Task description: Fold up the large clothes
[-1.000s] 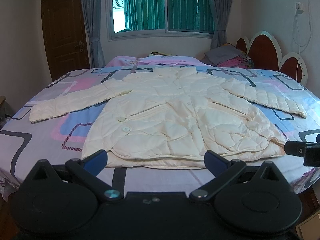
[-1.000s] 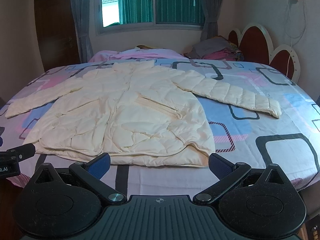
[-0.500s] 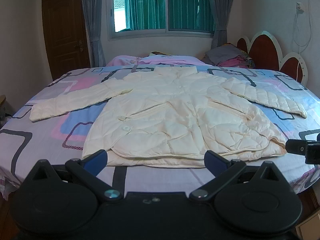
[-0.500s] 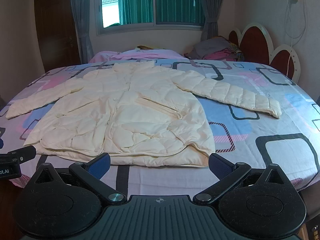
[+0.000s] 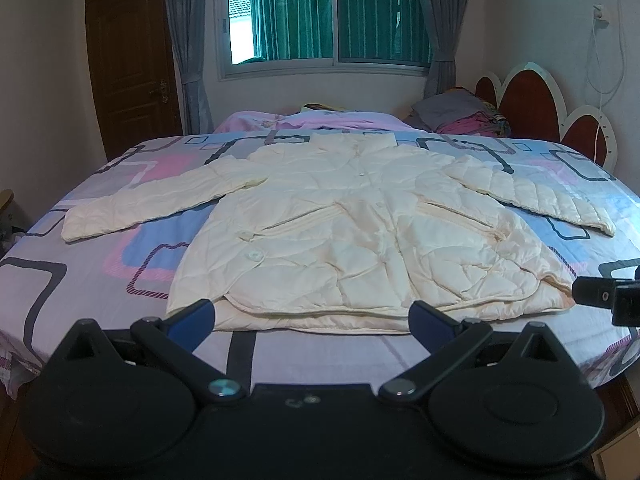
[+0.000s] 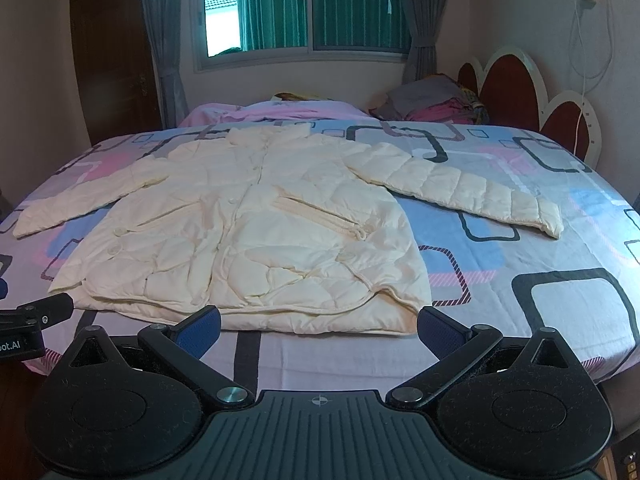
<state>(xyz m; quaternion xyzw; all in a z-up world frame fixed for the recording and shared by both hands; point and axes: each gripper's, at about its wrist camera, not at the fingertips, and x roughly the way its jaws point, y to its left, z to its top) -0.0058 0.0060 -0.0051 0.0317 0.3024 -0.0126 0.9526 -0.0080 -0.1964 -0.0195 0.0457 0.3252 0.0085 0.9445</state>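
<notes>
Right then, a big cream puffy jacket lay flat on the bed, front side up. Its collar pointed to the window and its bottom edge was close to the near side of the bed. Both sleeves were stretched out to the sides. One sleeve reached out on the left, and the other sleeve reached out on the right. The bed sheet had pink, blue and black squares on it.

The left gripper hung in front of the bed, just before the jacket's bottom edge. Its two blue fingers were spread wide apart and held nothing. They did not touch the jacket.

The right gripper was also low in front of the bed, near the bottom edge of the jacket. Its blue fingers were wide apart too, with nothing between them.

Each gripper could be seen a little at the edge of the other one's view, so they were side by side.

At the far end of the bed sat a pile of clothes next to the red headboard. A brown door stood on the left wall.
</notes>
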